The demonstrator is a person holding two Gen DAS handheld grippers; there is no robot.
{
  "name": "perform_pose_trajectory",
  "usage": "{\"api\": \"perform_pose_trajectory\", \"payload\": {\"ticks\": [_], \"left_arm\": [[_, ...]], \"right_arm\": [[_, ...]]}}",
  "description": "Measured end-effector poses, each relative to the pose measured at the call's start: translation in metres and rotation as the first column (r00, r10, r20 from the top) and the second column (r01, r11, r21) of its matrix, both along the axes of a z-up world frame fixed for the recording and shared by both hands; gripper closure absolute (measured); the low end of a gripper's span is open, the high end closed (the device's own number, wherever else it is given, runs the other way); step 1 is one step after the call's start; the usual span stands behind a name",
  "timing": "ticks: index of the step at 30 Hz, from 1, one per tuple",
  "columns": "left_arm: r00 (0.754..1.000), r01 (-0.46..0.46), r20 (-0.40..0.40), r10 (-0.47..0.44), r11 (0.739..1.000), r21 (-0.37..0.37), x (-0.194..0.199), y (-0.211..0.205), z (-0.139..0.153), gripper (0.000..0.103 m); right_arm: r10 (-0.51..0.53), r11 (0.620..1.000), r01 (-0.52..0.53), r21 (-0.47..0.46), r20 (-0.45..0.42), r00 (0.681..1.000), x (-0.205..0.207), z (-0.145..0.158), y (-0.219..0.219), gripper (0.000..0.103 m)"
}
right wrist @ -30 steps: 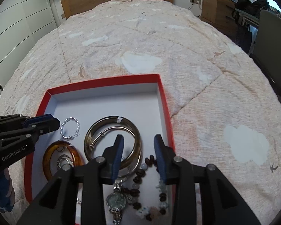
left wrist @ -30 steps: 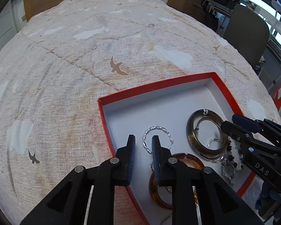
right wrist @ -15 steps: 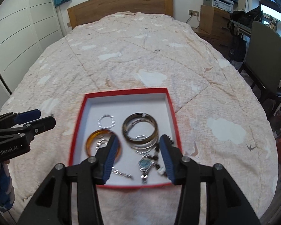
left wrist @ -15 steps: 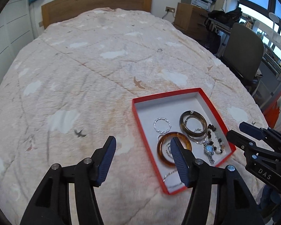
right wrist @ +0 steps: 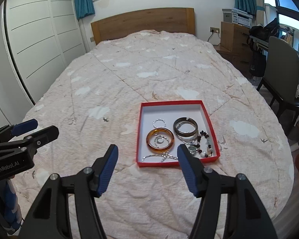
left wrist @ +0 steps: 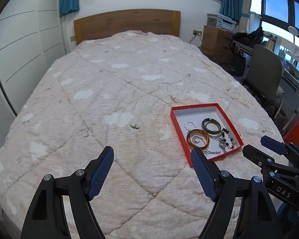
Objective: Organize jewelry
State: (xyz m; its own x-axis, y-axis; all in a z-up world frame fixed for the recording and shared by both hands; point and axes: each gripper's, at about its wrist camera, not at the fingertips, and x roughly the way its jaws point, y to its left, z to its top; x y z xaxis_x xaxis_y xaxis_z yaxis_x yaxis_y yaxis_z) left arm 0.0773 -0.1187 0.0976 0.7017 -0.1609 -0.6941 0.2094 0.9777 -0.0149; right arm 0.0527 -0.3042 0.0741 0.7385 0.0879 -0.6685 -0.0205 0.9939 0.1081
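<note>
A red box (right wrist: 171, 103) with a white inside lies on the bed (right wrist: 129, 75); it also shows in the left wrist view (left wrist: 195, 106). It holds an amber bangle (right wrist: 151, 136), a dark bangle (right wrist: 185, 133), a thin silver ring bracelet (right wrist: 159, 122), a bead bracelet (right wrist: 206, 138), a watch (right wrist: 192, 149) and a silver chain (right wrist: 159, 157). My left gripper (left wrist: 152, 167) is open and empty, held back from the box to its left. My right gripper (right wrist: 147, 162) is open and empty, in front of the box's near edge.
A grey chair (right wrist: 283, 75) and a wooden cabinet (right wrist: 235, 39) stand right of the bed. White wardrobe doors (right wrist: 39, 39) run along the left. A wooden headboard (right wrist: 143, 23) stands at the far end.
Both grippers have pulled back and up from the box and opened wide. The jewelry stays in the box.
</note>
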Motion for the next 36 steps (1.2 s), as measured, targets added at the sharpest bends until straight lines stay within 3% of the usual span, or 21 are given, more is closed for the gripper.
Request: {"api": "perform_pose_trajectory", "payload": {"ticks": [5, 12, 19, 36], "left_arm": [[0.997, -0.054, 0.057, 0.055, 0.998, -0.016, -0.032, 0.032, 0.018, 0.020], [0.982, -0.129, 0.135, 0.135, 0.990, -0.050, -0.065, 0.073, 0.035, 0.006], [0.977, -0.163, 0.132, 0.167, 0.986, -0.040, -0.078, 0.093, 0.029, 0.000], [0.980, -0.174, 0.101, 0.174, 0.985, -0.007, -0.094, 0.093, 0.007, 0.000]], "right_arm": [[-0.002, 1.000, 0.003, -0.006, 0.048, 0.999, -0.029, 0.019, 0.016, 0.040], [0.015, 0.999, -0.011, -0.040, 0.108, 0.994, -0.057, 0.037, 0.037, 0.034], [0.010, 0.999, -0.005, -0.044, 0.105, 0.994, -0.071, 0.031, 0.041, 0.034], [-0.047, 0.998, 0.050, -0.044, 0.071, 0.996, -0.088, 0.004, 0.028, 0.034]]}}
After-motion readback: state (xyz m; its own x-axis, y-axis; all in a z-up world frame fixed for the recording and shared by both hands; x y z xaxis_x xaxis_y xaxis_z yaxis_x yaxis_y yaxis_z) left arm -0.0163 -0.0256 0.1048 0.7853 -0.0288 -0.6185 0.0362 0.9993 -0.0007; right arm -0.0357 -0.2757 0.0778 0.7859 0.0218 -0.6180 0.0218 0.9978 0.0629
